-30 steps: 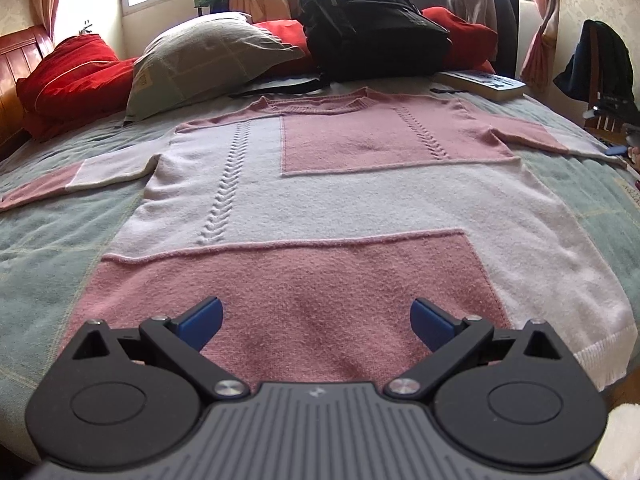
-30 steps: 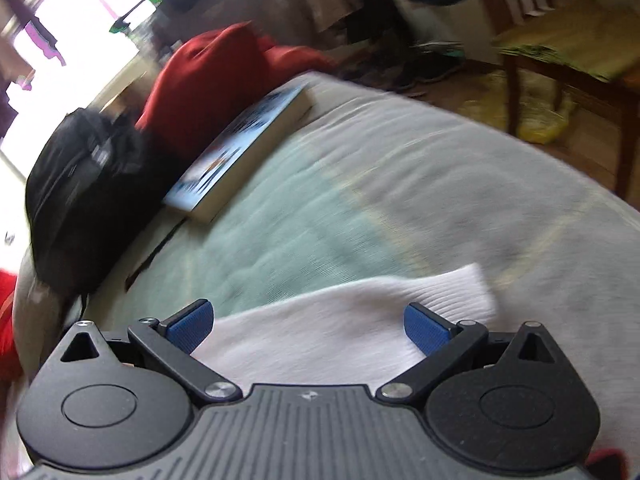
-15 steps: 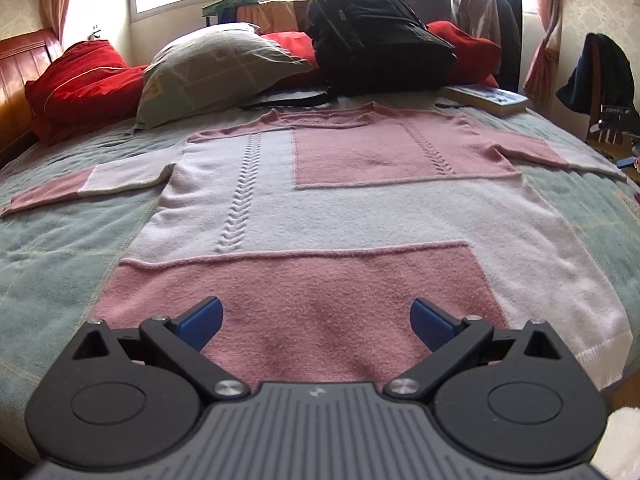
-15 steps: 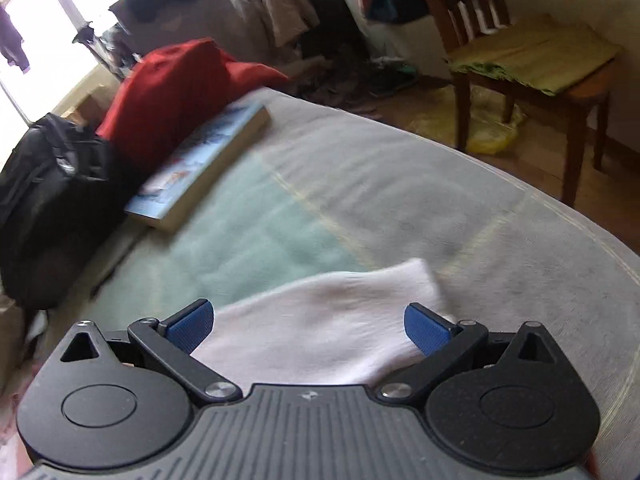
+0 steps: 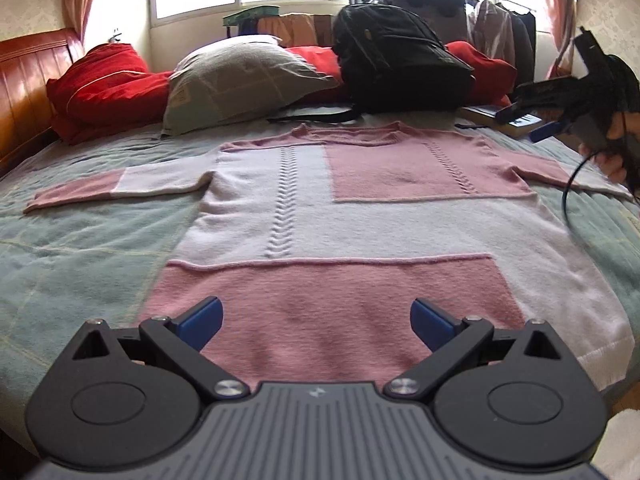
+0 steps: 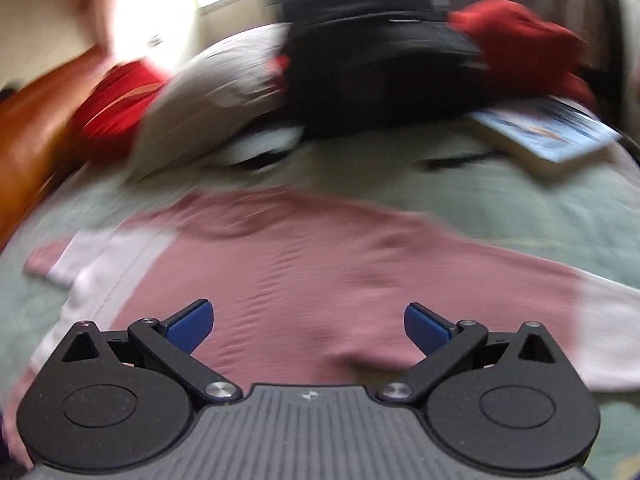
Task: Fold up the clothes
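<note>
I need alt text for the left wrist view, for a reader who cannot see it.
A pink and white sweater lies spread flat on a green bedspread, with the open left tongs just above its hem. Behind it are a pillow and a black backpack; the right tongs enter from the right edge.

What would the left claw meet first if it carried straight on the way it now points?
Most likely the sweater spread flat on the bed: the open left claw points low across its pink hem panel. Depth is hard to judge.
</note>
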Motion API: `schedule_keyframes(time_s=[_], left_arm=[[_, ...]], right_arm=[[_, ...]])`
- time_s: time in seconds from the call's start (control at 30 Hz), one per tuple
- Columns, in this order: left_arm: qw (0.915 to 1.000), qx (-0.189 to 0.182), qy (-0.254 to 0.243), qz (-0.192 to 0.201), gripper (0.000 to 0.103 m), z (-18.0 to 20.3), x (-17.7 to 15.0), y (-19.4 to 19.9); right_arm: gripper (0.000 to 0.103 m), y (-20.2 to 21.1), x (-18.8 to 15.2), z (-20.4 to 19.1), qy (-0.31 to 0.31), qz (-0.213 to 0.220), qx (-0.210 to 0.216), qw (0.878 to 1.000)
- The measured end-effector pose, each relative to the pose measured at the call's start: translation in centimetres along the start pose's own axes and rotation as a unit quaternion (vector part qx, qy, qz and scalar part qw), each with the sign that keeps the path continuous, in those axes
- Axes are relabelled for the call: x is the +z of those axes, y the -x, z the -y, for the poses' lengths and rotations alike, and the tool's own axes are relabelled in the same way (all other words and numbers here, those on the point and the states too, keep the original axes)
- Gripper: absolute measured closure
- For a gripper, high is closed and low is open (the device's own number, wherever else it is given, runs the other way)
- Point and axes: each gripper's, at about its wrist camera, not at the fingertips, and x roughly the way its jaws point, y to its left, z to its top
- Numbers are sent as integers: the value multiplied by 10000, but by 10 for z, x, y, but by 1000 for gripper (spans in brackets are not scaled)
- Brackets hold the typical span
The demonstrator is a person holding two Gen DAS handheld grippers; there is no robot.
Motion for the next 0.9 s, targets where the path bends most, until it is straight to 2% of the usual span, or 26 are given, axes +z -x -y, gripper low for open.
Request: schedule_keyframes(time_s=[0.1,0.17,0.27,0.33,0.37,0.43,0.6,0.77,0.9], left_arm=[[10000,53,-36,-47,3,-9,3,-4],[9999,94,-94,-75,3,-14,6,-8],[9998,75,-172,-109,3,-23,11,-12],[9997,-17,-191,-150,3,-34,16,-16],[9997,-63,-156,-195,3,-41,19,-19],[9995,-144,23,-263,3,-60,30,-24],[9973,-128,646,-313,3,-123,64,-41],[9945,293,947,-337,3,-187,105,-75],[9938,708,806,-299,3,-227,132,-123]], right_arm=[[0,-23,-10,-53,555,-186,273,9979],[0,-32,-23,-76,783,-309,262,9961],[0,-43,-44,-95,1036,-645,-33,9925],[0,-49,-54,-99,999,-1027,-286,9893],[0,-49,-55,-100,953,-1065,-378,9890],[0,-41,-51,-105,779,-961,-275,9919],[0,-28,-29,-129,449,-577,433,9964],[0,-39,-15,-171,758,-403,735,9936],[0,-56,-18,-192,874,-571,970,9898]])
